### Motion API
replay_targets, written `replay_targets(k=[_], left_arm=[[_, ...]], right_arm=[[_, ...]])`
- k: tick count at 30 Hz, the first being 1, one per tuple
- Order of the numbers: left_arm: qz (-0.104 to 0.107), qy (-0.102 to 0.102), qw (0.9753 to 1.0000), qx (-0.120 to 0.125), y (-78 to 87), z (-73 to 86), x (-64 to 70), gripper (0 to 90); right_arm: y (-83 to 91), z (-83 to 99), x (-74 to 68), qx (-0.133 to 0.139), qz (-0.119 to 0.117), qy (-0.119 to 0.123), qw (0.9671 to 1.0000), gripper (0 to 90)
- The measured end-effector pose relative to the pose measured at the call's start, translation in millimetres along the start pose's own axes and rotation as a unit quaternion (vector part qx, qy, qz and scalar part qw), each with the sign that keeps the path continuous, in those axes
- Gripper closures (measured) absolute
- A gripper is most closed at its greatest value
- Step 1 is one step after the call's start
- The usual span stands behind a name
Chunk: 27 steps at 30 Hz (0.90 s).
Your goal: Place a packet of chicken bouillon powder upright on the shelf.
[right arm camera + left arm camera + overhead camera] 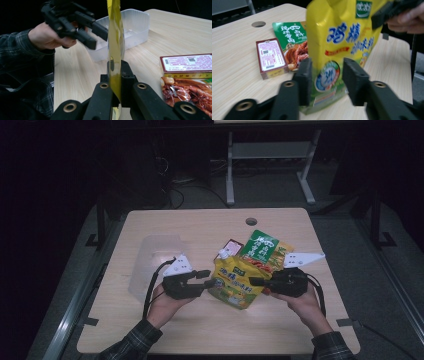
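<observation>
Right gripper (115,75) jaws pinched tight on the edge of the yellow pouch (115,37), holding it upright above the table (150,330). Left gripper (325,80) jaws spread either side of the pouch's lower corner, not clamping it. Behind the pouch: green sauce packet (293,37) lying flat, small red box (270,57) beside it. Clear plastic tub (136,25) sits near the left hand (47,37).

— What did the yellow pouch (342,37) look like? 
— Glossy plastic film, smooth, with printed colour. The green packet (260,247) at its 1 o'clock had the same shiny film.

— And the small box (271,58)? 
— Matt printed cardboard.

— The rest? 
— The table (200,227) was pale wood-grain laminate, smooth; the container (135,25) was frosted translucent plastic. The right gripper (116,75) was matt black, with metal eyelets.
</observation>
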<state>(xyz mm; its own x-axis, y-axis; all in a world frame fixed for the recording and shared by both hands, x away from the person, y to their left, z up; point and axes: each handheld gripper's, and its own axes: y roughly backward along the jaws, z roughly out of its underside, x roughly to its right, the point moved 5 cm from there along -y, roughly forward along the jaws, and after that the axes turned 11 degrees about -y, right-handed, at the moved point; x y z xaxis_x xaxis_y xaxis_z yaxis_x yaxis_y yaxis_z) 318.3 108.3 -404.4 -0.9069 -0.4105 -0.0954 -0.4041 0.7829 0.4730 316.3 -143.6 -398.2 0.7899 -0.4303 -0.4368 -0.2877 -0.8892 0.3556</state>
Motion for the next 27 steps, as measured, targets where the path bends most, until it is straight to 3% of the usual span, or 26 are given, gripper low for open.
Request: replay_targets(k=[2,5,16,20,27], left_arm=[[-0.002,-0.001,1.0000,-0.007,1.7,3.3,4.1,48.4],[0.011,0.000,0.9997,-0.020,2.7,11.8,14.1,41.4],[0.063,-0.001,0.9971,-0.043,7.2,38.4,55.4,25.4],[0.093,0.003,0.9936,-0.063,3.6,49.2,67.9,21.3],[0.129,-0.008,0.9878,-0.086,-1.3,57.7,84.0,17.3]], right_arm=[[0.0,-2.5,0.8,0.001,0.001,-0.002,1.0000,89.6],[-0.5,-5.9,0.7,0.005,0.003,-0.003,1.0000,89.7],[-12.5,-22.7,2.2,0.007,0.010,-0.015,0.9998,89.7],[-19.5,-29.7,2.8,0.004,0.011,-0.013,0.9998,89.6],[-32.3,-42.9,-2.2,0.003,0.009,-0.008,0.9999,89.7]])
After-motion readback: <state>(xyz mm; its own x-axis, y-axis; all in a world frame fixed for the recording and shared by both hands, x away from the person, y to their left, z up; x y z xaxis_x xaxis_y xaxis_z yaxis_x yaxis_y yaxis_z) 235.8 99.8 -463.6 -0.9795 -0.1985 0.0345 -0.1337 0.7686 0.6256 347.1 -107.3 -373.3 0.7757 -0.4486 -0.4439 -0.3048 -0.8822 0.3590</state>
